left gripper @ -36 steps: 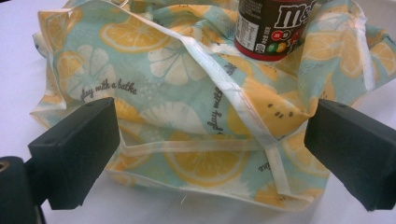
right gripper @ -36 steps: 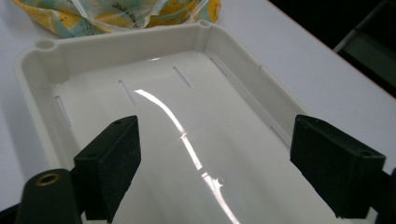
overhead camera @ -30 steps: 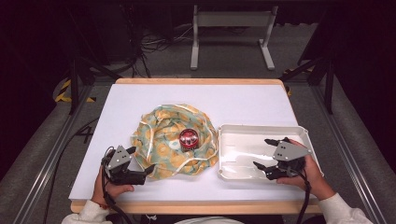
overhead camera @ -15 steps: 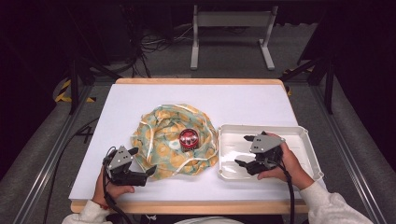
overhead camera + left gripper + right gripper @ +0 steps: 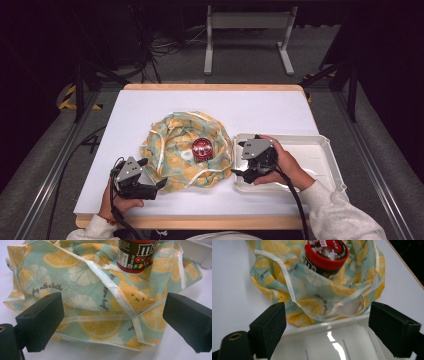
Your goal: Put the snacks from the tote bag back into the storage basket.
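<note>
We hold the right gripper point(image 5: 246, 175) over the left end of the one white tray point(image 5: 320, 150), jaws wide apart and empty, facing the single red-lidded jar point(image 5: 202, 148), which stands upright on the one lemon-print cloth point(image 5: 175, 150) just left of it. Our left gripper point(image 5: 152, 186), also spread and empty, sits at the cloth's near edge, slightly farther from the jar.

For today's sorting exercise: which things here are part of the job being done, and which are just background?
Part of the job:
M&M's jar
lemon-print cloth
white tray
left gripper
right gripper

Just background:
table
cables on the floor
metal stand
</note>
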Demonstrator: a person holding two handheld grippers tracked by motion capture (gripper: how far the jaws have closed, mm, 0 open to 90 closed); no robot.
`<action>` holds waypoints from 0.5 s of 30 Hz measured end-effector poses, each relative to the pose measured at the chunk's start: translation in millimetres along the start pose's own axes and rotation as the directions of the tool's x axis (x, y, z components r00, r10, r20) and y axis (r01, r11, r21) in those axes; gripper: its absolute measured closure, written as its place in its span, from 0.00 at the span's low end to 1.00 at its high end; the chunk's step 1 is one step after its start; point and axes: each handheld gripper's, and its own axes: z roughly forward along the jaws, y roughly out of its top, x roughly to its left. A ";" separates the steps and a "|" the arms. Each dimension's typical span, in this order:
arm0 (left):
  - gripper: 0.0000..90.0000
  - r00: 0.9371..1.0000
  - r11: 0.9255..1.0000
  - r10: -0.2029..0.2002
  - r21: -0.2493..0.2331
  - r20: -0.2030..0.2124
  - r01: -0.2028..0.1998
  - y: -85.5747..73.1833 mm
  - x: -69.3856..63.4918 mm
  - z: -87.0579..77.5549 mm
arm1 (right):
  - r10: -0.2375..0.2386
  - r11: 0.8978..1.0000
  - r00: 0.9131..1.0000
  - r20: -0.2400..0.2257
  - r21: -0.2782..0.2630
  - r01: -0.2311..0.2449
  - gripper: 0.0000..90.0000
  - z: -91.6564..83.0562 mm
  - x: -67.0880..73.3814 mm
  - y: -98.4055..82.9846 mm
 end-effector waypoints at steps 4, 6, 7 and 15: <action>0.05 1.000 1.000 0.003 0.003 0.001 -0.003 0.0 0.3 0.3 | -0.019 1.000 1.000 -0.020 -0.006 0.018 0.17 6.3 -5.3 13.1; 0.05 1.000 1.000 0.005 0.003 0.004 -0.005 0.0 0.3 0.5 | -0.024 1.000 0.999 -0.029 -0.007 0.023 0.17 8.3 -8.2 20.2; 0.05 1.000 1.000 0.002 0.004 0.004 -0.002 0.0 0.1 0.8 | -0.024 1.000 0.999 -0.029 -0.007 0.023 0.17 8.3 -8.2 20.2; 0.05 1.000 1.000 -0.002 0.008 0.009 0.002 -0.3 -0.1 1.0 | -0.043 0.999 0.996 -0.081 0.005 0.043 0.20 25.2 -17.7 49.8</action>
